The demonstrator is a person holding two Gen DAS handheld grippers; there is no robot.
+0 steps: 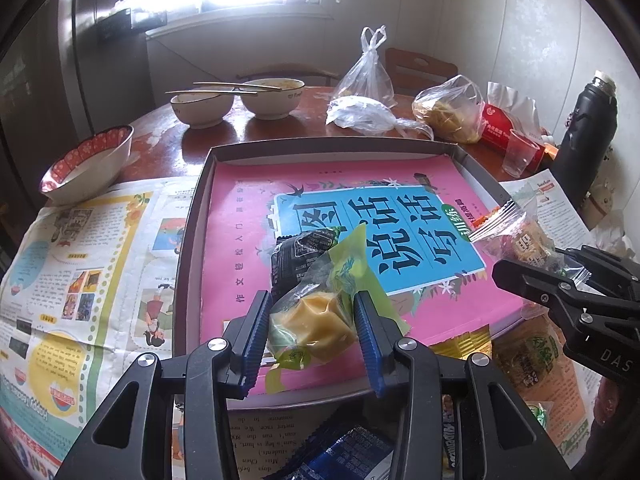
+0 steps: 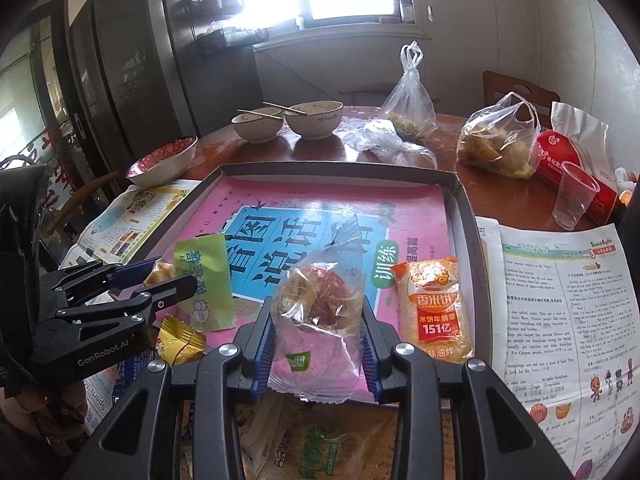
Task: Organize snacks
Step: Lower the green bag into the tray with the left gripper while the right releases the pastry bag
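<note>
A shallow grey box [image 1: 188,240] [image 2: 460,200] holds a pink book [image 1: 240,240] [image 2: 416,216]. My left gripper [image 1: 314,332] [image 2: 168,276] is shut on a green-wrapped yellow cake [image 1: 316,320] [image 2: 204,280] over the book's near edge. A black snack packet [image 1: 296,256] lies on the book just beyond it. My right gripper [image 2: 318,340] [image 1: 504,272] is shut on a clear packet of red and yellow snack [image 2: 320,304] [image 1: 516,236], low over the book's near right part. An orange rice-cracker packet [image 2: 436,308] lies on the book beside it.
Loose snack packets [image 1: 532,356] [image 2: 180,340] and a blue packet [image 1: 348,456] lie on newspaper [image 1: 80,272] [image 2: 560,300] in front of the box. Behind the box stand bowls with chopsticks [image 1: 236,100] [image 2: 288,120], plastic bags [image 1: 448,108] [image 2: 496,140], a plastic cup [image 1: 520,152] [image 2: 576,196] and a black flask [image 1: 588,128].
</note>
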